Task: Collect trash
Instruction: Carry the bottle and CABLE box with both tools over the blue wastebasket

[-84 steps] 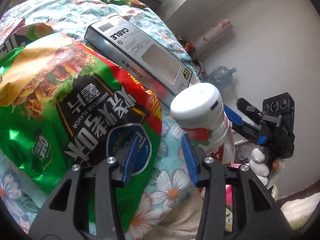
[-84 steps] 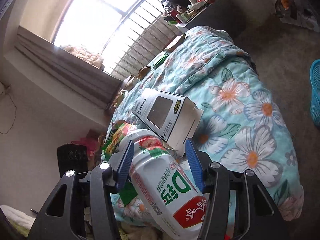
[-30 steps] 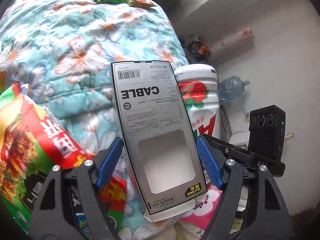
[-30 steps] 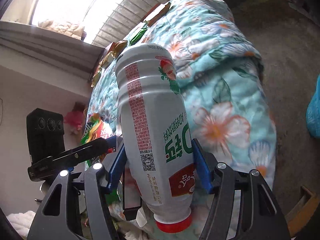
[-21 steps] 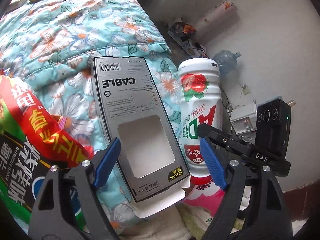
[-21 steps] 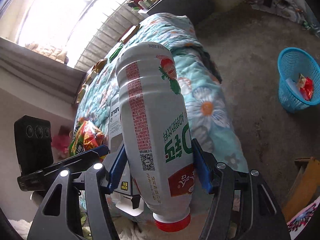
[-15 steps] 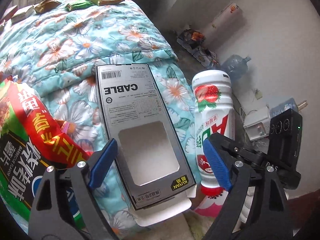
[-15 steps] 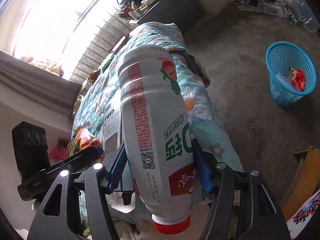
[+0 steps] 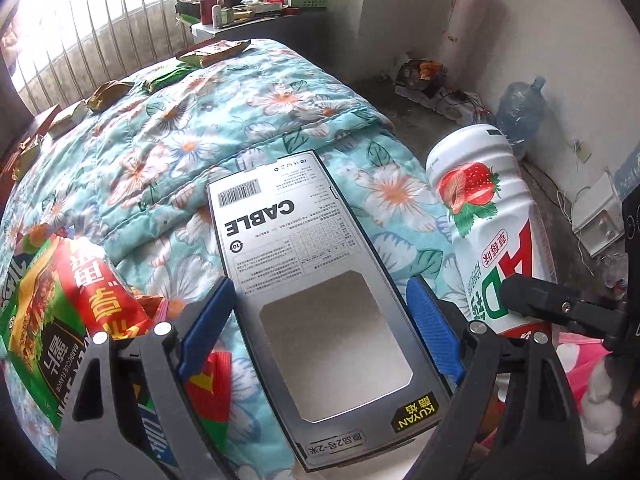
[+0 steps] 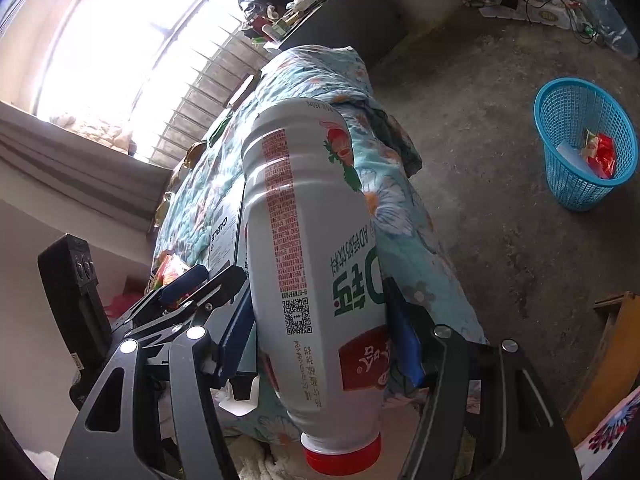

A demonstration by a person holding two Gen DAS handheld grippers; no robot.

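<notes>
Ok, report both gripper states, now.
Left gripper: open, jaws just opened; cable box between them.
Right gripper: shut on the white bottle.

The bottle (image 10: 312,264) is smooth glossy plastic, and the cable box (image 9: 316,280) is matt grey cardboard. The quilt (image 9: 224,128) is soft printed cloth, the basket (image 10: 584,140) meshed plastic, the floor (image 10: 500,168) rough concrete.
</notes>
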